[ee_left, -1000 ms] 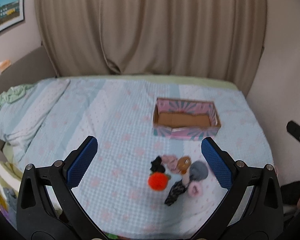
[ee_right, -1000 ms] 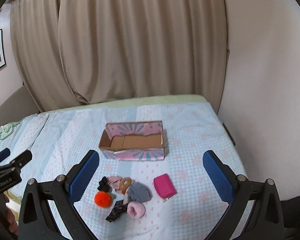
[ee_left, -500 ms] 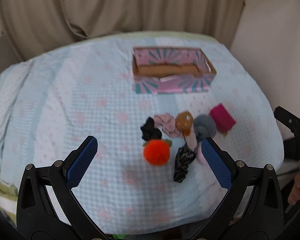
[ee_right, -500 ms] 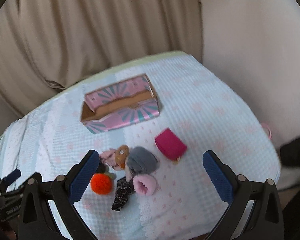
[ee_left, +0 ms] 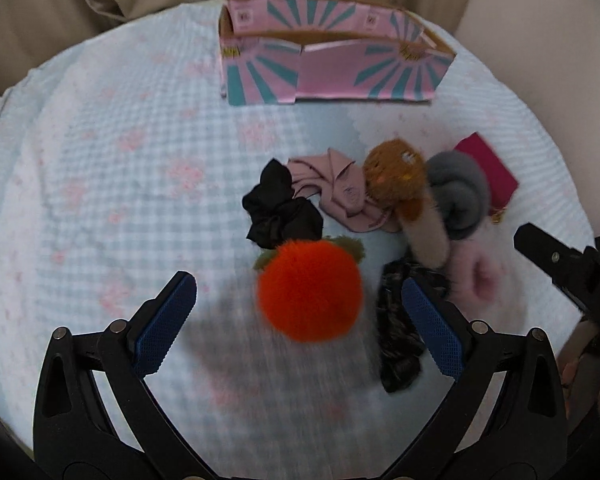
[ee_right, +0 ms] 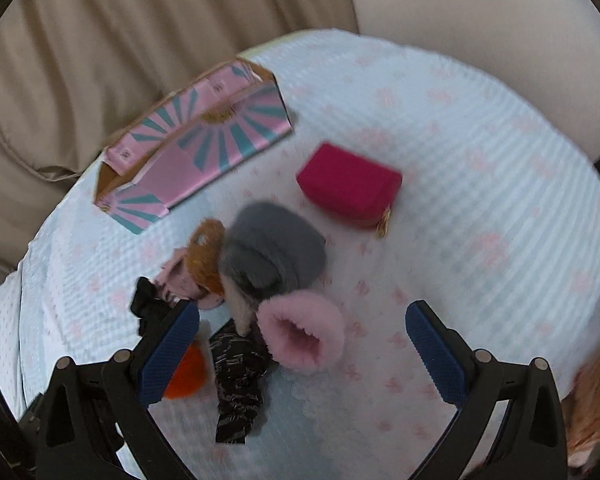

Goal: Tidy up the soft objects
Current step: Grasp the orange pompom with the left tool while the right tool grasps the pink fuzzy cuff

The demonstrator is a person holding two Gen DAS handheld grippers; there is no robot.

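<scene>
Both grippers have dropped closer to the bed since a second ago. The left gripper [ee_left: 299,314] is spread wide around the orange pom-pom [ee_left: 309,289], not touching; the right gripper [ee_right: 302,332] gapes above the pink fluffy cuff [ee_right: 302,334]. Blue checked bedspread [ee_left: 100,168], beige curtain [ee_right: 120,40] behind. Only the right view shows the magenta pouch [ee_right: 348,184] whole. The pink box [ee_left: 324,68] stands beyond the pile; open cloth lies left.

the only legible mark is a white "d" at the frame edge on the black right gripper [ee_left: 572,264]; printing on the pink box [ee_left: 324,68] is too blurred.
</scene>
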